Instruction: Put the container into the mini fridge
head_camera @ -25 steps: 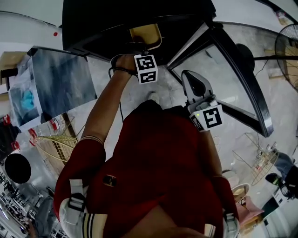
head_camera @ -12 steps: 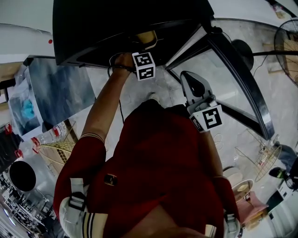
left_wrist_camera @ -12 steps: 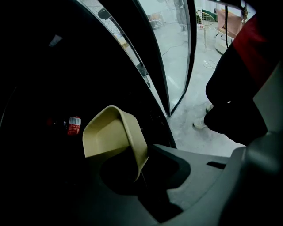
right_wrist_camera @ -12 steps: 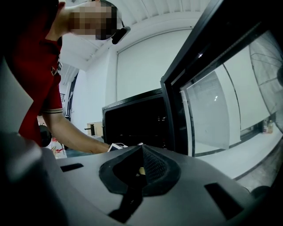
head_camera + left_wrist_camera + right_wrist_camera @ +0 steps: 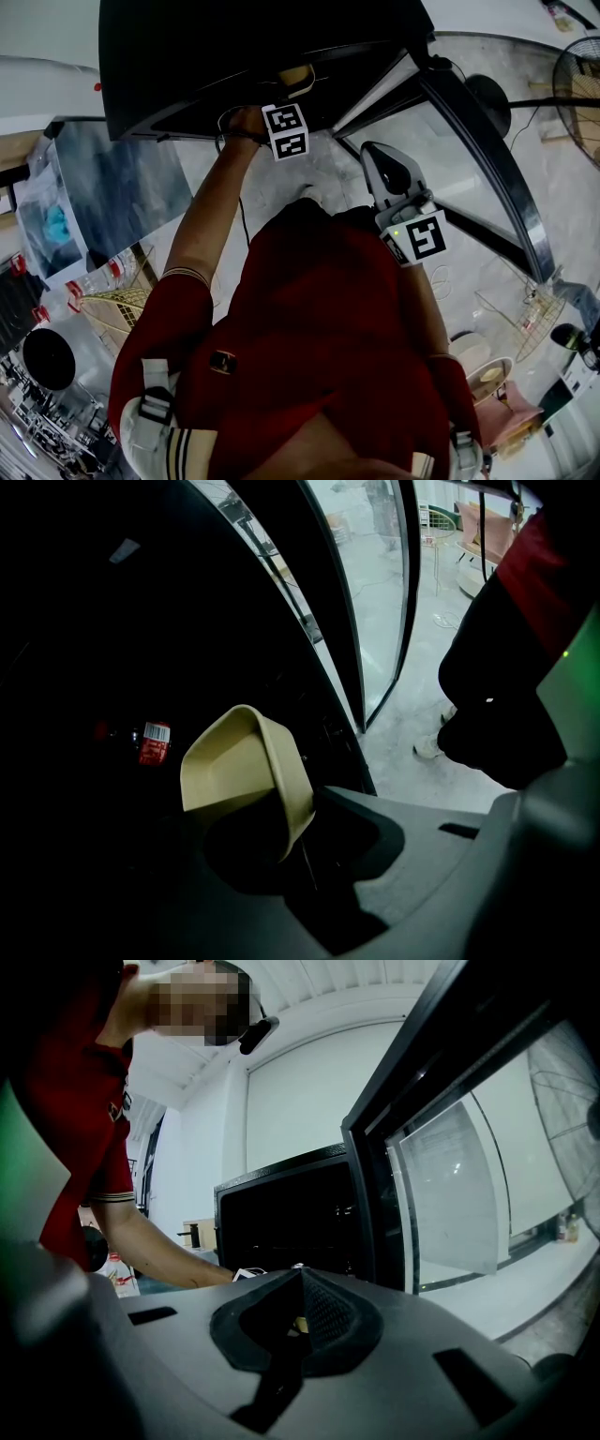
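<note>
Above the pale floor (image 5: 328, 169) — left tool (image 5: 296, 842) clamped on the beige container (image 5: 234, 761) at the open mini fridge (image 5: 234, 56) — right tool (image 5: 298, 1283) closed, empty.

No readable text, brand or no. anywhere. Closest: white barcode-type label on red item (image 5: 153, 743) deep inside fridge (image 5: 84, 621), too small and dim to read. Left cube (image 5: 286, 131) at fridge mouth and right cube (image 5: 419, 237) just outside fridge carry b/w square marker patterns only, no letters.
</note>
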Demonstrator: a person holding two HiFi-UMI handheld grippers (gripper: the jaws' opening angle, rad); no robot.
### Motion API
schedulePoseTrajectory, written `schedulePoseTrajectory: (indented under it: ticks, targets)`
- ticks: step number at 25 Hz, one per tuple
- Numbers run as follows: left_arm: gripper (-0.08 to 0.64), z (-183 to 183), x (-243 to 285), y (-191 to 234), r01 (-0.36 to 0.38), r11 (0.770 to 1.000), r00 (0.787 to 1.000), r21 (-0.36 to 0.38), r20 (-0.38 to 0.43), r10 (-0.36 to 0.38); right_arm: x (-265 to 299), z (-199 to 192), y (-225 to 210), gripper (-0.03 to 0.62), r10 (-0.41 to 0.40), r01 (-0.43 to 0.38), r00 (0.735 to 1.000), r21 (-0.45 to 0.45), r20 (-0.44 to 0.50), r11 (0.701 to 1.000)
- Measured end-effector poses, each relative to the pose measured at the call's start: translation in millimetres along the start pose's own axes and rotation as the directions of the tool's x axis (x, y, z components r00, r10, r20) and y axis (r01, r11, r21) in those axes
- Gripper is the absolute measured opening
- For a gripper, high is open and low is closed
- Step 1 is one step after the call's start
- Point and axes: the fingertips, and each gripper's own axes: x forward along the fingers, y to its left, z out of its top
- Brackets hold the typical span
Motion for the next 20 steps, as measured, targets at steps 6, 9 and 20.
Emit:
schedulePoseTrajectory:
  ticks: [6, 9, 20]
  targets:
    - [0.149, 3.2, -2.1, 2.5, -0.018, 0.999, 0.999, -0.026, 0.046, 0.019, -2.3, -2.6, 4.0, -0.002, 0.000, 0.000, 1.000, -0.008, 0.000, 1.000]
    - [0.180, 8.4, -8.4, 3.0, -0.043, 0.998, 0.995, -0.043, 0.086, 0.046, -5.9, -2.7, 5.1, -0.002, -0.002, 0.002, 1.000, -0.011, 0.002, 1.000]
    - [0.186, 18.4, -71.5, 12.6, -0.166, 0.955, 0.950, -0.247, 0.218, 0.222, -12.3, 10.5, 18.1, -0.002, 0.026, -0.026, 1.000, -0.030, 0.009, 0.999]
